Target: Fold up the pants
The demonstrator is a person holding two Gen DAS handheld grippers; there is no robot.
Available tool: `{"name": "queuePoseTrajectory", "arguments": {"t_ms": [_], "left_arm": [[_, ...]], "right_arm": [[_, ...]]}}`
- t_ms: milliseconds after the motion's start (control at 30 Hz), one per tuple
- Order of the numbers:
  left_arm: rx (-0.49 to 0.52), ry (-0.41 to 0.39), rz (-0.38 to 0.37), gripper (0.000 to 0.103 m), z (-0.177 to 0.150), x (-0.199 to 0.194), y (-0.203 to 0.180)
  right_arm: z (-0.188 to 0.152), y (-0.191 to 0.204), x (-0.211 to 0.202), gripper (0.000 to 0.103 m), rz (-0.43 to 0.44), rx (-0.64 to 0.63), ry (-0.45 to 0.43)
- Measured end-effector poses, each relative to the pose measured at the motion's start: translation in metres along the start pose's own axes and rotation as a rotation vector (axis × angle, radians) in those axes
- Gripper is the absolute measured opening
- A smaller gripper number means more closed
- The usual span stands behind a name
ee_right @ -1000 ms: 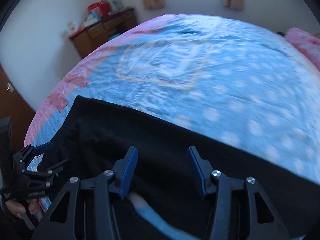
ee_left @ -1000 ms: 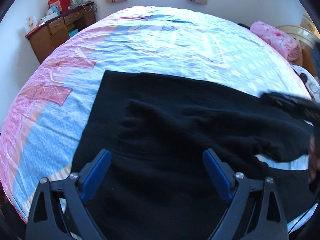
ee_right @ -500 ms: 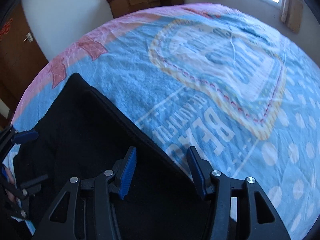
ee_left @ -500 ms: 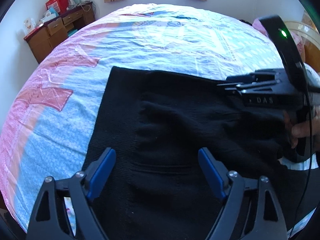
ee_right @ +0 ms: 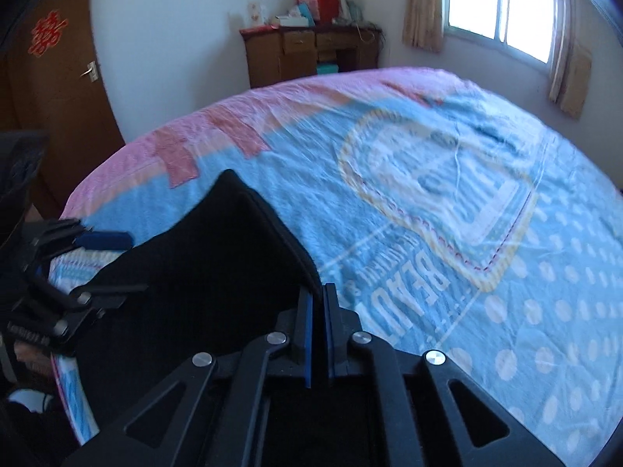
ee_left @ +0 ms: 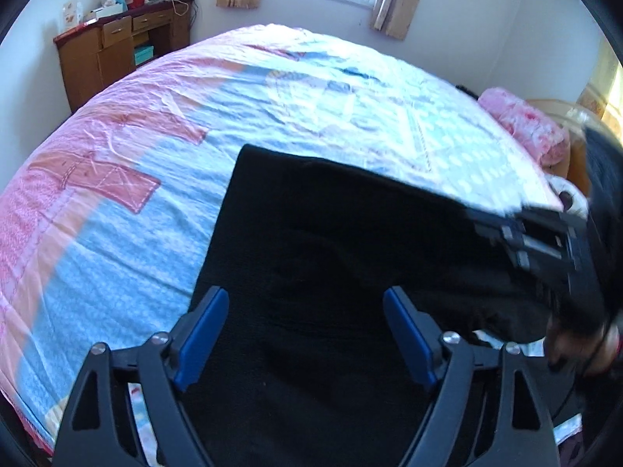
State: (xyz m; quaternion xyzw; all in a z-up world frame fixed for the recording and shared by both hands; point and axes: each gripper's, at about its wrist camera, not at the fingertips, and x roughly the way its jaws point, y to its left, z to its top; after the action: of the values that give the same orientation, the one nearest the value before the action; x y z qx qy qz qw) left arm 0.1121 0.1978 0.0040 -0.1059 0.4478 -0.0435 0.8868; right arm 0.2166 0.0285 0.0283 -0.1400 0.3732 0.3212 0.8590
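Black pants (ee_left: 311, 257) lie spread on the bed near its front edge. My left gripper (ee_left: 307, 334) is open above the cloth, with blue pads (ee_left: 200, 334) on each side and nothing between them. My right gripper (ee_right: 318, 303) is shut on the far edge of the pants (ee_right: 218, 280) and lifts that edge off the bedspread. The right gripper also shows blurred at the right of the left wrist view (ee_left: 545, 241). The left gripper shows at the left of the right wrist view (ee_right: 83, 268).
The bed has a pink and blue bedspread (ee_left: 155, 148) with a printed heart (ee_right: 447, 202). A wooden desk (ee_left: 113, 50) stands against the far wall. A pink pillow (ee_left: 525, 128) lies at the right. A window (ee_right: 502, 4) is behind.
My right gripper has closed on the far edge of the pants and raised it. The left gripper stayed open and shifted slightly over the cloth.
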Motion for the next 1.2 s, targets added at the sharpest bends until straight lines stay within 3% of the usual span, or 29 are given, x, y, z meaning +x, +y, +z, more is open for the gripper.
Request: {"name": "queuePoseTrajectory", "arguments": {"t_ms": [133, 300, 400, 700, 867, 900, 967, 1033, 1100, 1200], "left_arm": [[-0.015, -0.014, -0.032, 0.091, -0.007, -0.009, 0.005], [-0.026, -0.024, -0.073, 0.091, -0.022, -0.024, 0.011], [-0.046, -0.007, -0.116, 0.097, -0.028, -0.024, 0.012], [-0.218, 0.033, -0.176, 0.095, -0.033, 0.007, 0.028], [-0.265, 0.026, -0.198, 0.068, -0.033, 0.008, 0.027], [-0.282, 0.034, -0.21, 0.067, -0.036, 0.007, 0.029], [-0.313, 0.035, -0.229, 0.067, -0.044, -0.001, 0.031], [-0.3, 0.032, -0.215, 0.073, -0.052, -0.013, 0.029], [-0.282, 0.04, -0.209, 0.088, -0.062, -0.023, 0.024], [-0.282, 0.046, -0.24, 0.092, -0.072, -0.026, 0.015]], "right_arm": [[-0.016, 0.048, -0.032, 0.005, -0.044, -0.126, -0.059], [-0.059, 0.115, -0.048, 0.005, -0.164, -0.327, -0.098], [-0.081, 0.136, -0.042, 0.005, -0.168, -0.329, -0.079], [-0.1, 0.148, -0.043, 0.005, -0.245, -0.308, -0.126], [-0.094, 0.14, -0.056, 0.005, -0.254, -0.219, -0.182], [-0.093, 0.137, -0.058, 0.005, -0.25, -0.195, -0.192], [-0.089, 0.127, -0.064, 0.005, -0.243, -0.123, -0.218], [-0.085, 0.117, -0.064, 0.005, -0.242, -0.089, -0.223], [-0.08, 0.108, -0.063, 0.005, -0.244, -0.074, -0.227], [-0.075, 0.105, -0.059, 0.005, -0.238, -0.073, -0.228]]}}
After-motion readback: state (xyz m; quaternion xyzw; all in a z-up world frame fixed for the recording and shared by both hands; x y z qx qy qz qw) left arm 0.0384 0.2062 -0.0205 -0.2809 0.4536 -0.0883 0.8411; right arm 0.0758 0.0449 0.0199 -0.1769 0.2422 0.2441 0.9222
